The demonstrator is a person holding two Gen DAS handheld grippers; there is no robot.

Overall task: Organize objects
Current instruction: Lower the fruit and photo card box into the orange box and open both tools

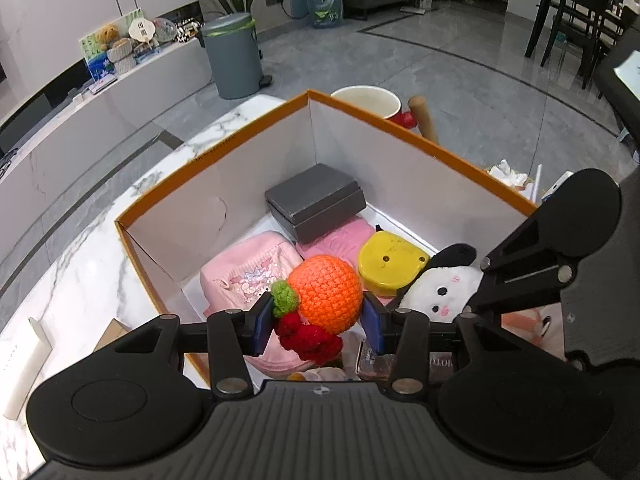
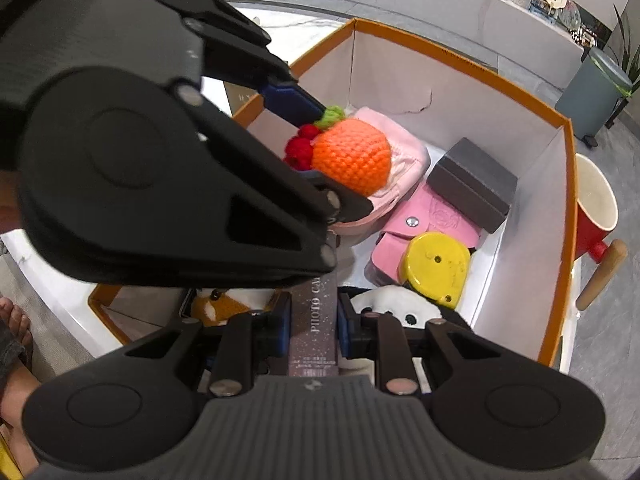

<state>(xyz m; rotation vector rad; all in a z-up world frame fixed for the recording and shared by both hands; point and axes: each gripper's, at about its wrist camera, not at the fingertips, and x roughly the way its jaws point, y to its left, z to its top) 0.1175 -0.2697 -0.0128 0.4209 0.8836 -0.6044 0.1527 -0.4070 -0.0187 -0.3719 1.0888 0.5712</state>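
Observation:
My left gripper [image 1: 318,318] is shut on a crocheted orange fruit [image 1: 326,292] with a green leaf and red berries, held above the orange-rimmed white box [image 1: 192,164]; the fruit also shows in the right wrist view [image 2: 350,156]. My right gripper [image 2: 314,322] is shut on a dark "PHOTO" card box [image 2: 314,332], low inside the same box [image 2: 560,200]. In the box lie a pink pouch [image 1: 244,272], a pink snap case [image 2: 416,220], a grey block [image 1: 316,200], a yellow tape measure [image 1: 390,264] and a white panda plush [image 1: 444,284].
A red mug [image 1: 372,100] with a wooden handle stands past the box's far wall on the marble table [image 1: 80,280]. A white flat piece [image 1: 24,364] lies at the left. A fox plush [image 2: 220,304] lies under my right gripper. A grey bin [image 1: 234,56] stands on the floor.

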